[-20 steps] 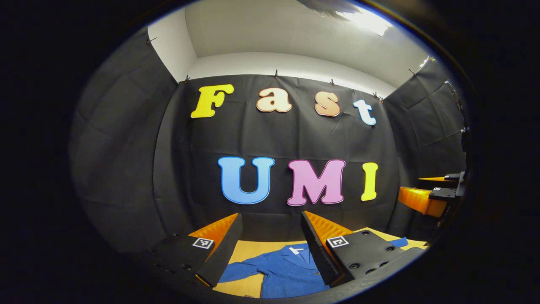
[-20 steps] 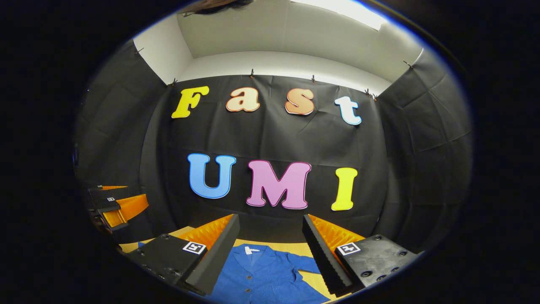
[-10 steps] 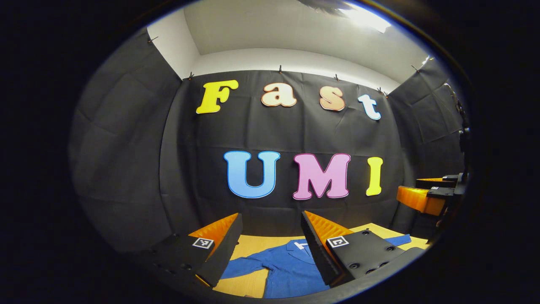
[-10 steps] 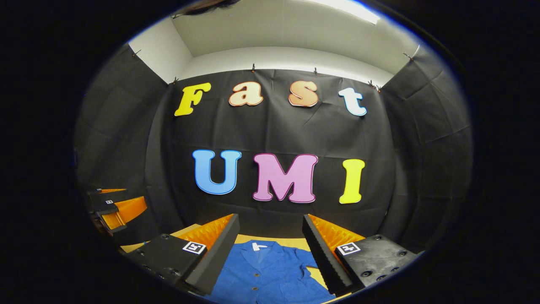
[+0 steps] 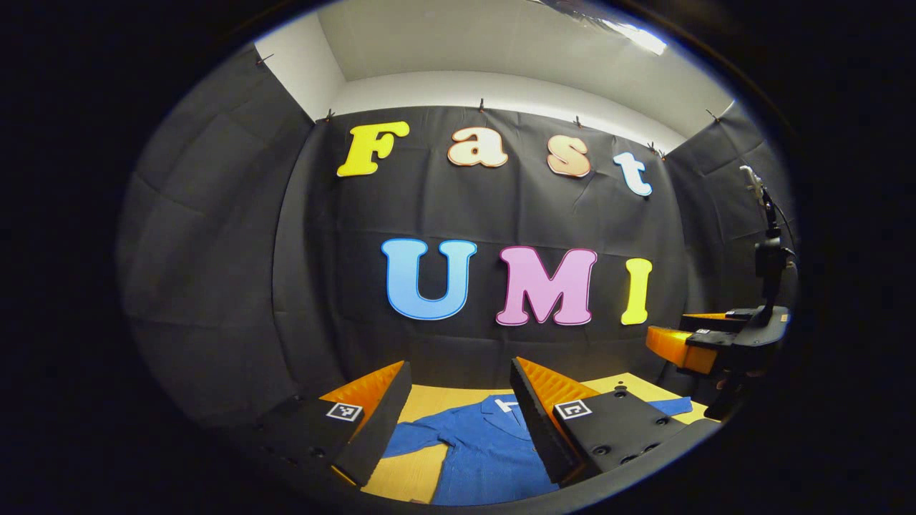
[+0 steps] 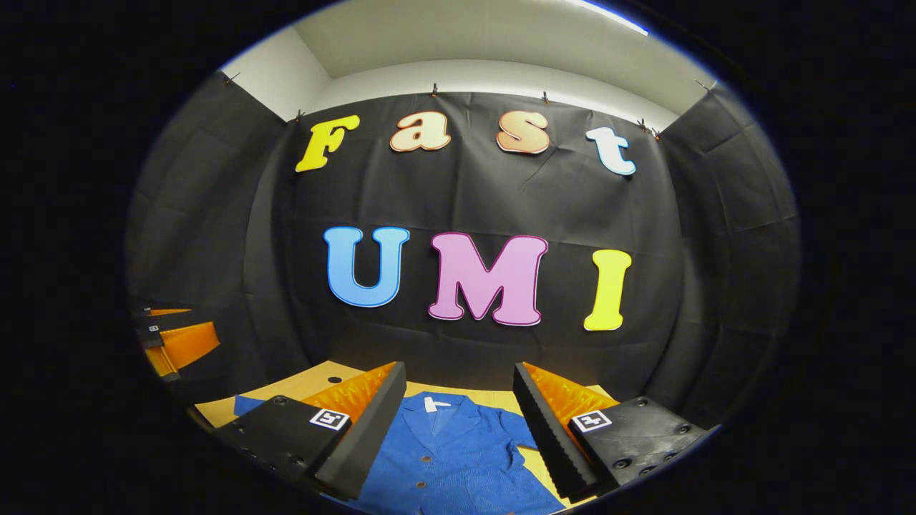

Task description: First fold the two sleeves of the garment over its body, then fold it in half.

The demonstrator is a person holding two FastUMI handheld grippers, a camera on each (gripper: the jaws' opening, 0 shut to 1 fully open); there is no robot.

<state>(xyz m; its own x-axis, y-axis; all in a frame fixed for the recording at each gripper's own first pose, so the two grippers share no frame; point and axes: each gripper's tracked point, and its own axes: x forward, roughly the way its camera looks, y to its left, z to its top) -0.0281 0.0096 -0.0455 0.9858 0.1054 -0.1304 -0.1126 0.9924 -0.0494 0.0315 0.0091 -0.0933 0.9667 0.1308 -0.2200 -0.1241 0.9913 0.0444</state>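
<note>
- Right gripper view shows the blue garment [image 6: 451, 450] lying flat on the yellow table [image 6: 315, 379], front side up, with its collar toward the booth wall and a row of buttons down the middle.
- Left gripper view shows the same garment [image 5: 479, 447], and one sleeve [image 5: 418, 434] spreads out from its body over the table, not yet folded.
- Another sleeve tip [image 5: 676, 406] lies on the far side of the garment's body, also spread out.
- Above the garment hangs the left gripper [image 5: 458, 411] with jaws wide and nothing between them.
- Above the garment also hangs the right gripper [image 6: 458, 418], jaws wide and empty; it also appears beyond the garment in the left gripper view [image 5: 705, 343].
- I judge that the first step, folding the sleeves, is not begun.
- Next move, as I think: lower one gripper to a sleeve's cuff, close on the cloth, and carry it over the garment's body.
</note>
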